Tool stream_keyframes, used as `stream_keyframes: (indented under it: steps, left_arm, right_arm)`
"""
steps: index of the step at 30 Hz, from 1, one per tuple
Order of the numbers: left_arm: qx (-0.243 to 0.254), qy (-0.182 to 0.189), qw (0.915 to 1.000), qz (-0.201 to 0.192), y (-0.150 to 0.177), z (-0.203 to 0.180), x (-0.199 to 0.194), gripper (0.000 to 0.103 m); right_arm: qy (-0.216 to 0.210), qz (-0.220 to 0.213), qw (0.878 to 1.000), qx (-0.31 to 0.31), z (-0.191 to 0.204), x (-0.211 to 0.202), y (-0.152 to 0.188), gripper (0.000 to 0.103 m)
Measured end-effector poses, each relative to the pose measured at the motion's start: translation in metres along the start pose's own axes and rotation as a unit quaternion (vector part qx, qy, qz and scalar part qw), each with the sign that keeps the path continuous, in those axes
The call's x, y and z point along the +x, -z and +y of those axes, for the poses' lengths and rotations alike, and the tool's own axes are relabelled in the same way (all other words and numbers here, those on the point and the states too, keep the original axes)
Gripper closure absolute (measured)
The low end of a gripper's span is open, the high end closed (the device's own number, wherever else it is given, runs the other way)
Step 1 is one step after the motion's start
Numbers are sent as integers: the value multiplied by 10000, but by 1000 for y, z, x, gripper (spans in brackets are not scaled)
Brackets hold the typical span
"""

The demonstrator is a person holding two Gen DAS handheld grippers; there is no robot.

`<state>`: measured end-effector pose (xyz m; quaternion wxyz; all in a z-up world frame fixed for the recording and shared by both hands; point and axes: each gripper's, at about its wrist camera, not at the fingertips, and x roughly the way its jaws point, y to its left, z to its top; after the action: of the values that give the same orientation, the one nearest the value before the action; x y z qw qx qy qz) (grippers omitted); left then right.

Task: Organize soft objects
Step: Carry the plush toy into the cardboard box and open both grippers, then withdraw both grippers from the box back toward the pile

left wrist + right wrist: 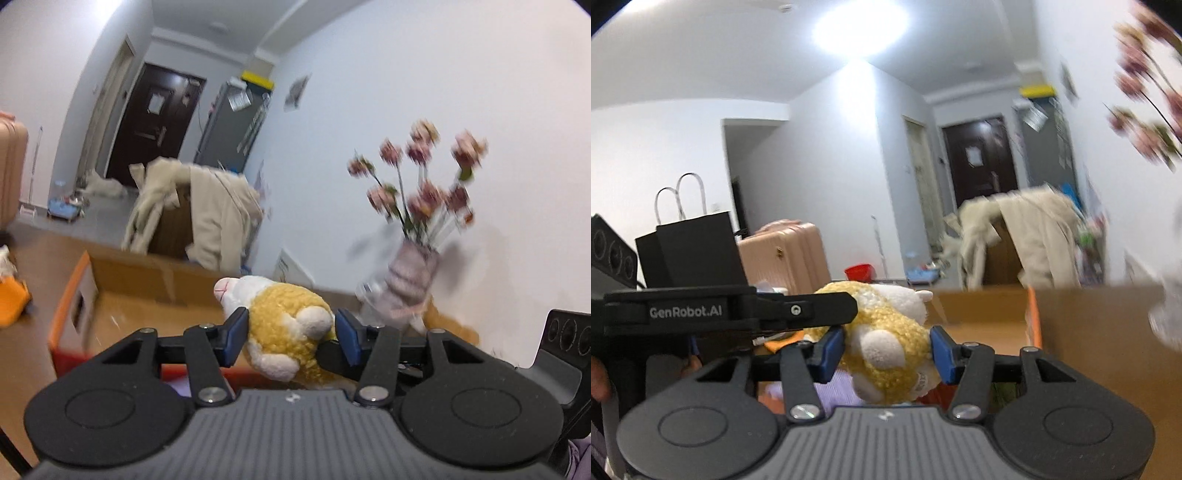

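Yellow-and-white plush toy (286, 332) is hanging in mid-air, both claws pinching it at once: left gripper (288, 336) and right gripper (884, 354) are each clenching its sides, likely sharing the floppy load. It is hovering above the cardboard box (147, 280), probably its destination.

The stuffed toy (284, 325) is curly yellow fleece with smoother white plush patches. Both the left gripper (290, 334) and the right gripper (886, 354) look like matt black plastic with blue rubbery pads (236, 330) and shiny metal screws, and the cardboard box (147, 280) is plain, dull brown.
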<state>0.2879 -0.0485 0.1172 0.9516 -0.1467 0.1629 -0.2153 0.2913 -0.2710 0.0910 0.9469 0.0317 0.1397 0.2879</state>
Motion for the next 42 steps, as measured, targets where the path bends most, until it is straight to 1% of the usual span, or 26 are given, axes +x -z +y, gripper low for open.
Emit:
stream_keyframes:
  steps: [2,3,6,8,10,12,13,14,15,16,18,21,22,24,26,31,33,34,36,38,39,42]
  left_arm:
    - [41,-75,10000,-30,-16,26,12,49]
    - [-15,-134,9999,16,-23,43,21,50]
    - [-365,-220,9987,261,-33,95,51,50]
    - [-636,-388,9961,473,-29,129,73,52]
    - [-764,-675,9916,791,-19,155,89,52]
    - [-667,-891,9883,1046,-7,171,95,56]
    - [-610,-908,9879,1103,-3,174,93,56]
    - [-527,-848,9890,1090,-1,178,88,57]
    - [-415,-805,9903,1053,0,180,85,57]
    - [-313,-842,9910,994,0,182,81,57]
    - [-253,-881,9921,852,-2,189,74,57]
    - [-442,-926,9915,798,-3,196,68,57]
    - [-465,-972,9911,785,-7,195,66,57]
    - [-386,-1018,9920,633,-12,186,57,57]
    - [-276,-1061,9927,500,-19,177,43,56]
    - [153,-1327,9907,244,-34,148,3,52]
    - [282,-1379,9900,126,-40,135,-16,47]
    - [348,-1409,9894,62,-42,129,-27,45]
    - [465,-1469,9881,-21,-44,118,-46,43]
    - [595,-1539,9862,-90,-42,107,-66,42]
    - [664,-1575,9852,-138,-40,101,-78,39]
    - [859,-1682,9817,-239,-25,84,-108,33]
  right_arm:
    - [-25,50,9997,-230,6,30,-15,53]
    - [-80,165,9995,-250,5,52,-21,54]
    - [-176,549,9981,-226,2,115,-29,54]
    - [-220,939,9949,-285,0,160,-24,54]
    - [-326,1487,9881,-239,-1,202,-13,55]
    - [-326,1970,9795,-281,3,230,0,55]
    - [-320,2164,9752,-325,7,239,7,59]
    - [-340,2367,9704,-323,10,246,13,66]
    - [-397,2449,9683,-294,11,249,17,68]
    - [-491,2437,9684,-200,13,248,17,67]
    - [-491,2466,9678,-81,20,247,20,67]
    - [-501,2429,9686,-201,30,244,25,67]
    - [-468,2423,9688,-216,32,243,26,67]
    - [-374,2400,9696,-297,35,237,23,65]
    - [-272,2301,9722,-326,35,229,13,66]
    - [-37,1700,9844,-458,38,169,-27,67]
    - [155,1454,9880,-498,36,138,-41,65]
    - [257,1335,9895,-492,35,120,-47,62]
    - [454,1149,9913,-457,30,87,-55,59]
    - [659,965,9921,-449,28,49,-57,58]
    - [731,911,9922,-438,28,34,-56,56]
    - [1009,694,9914,-470,34,-17,-42,47]
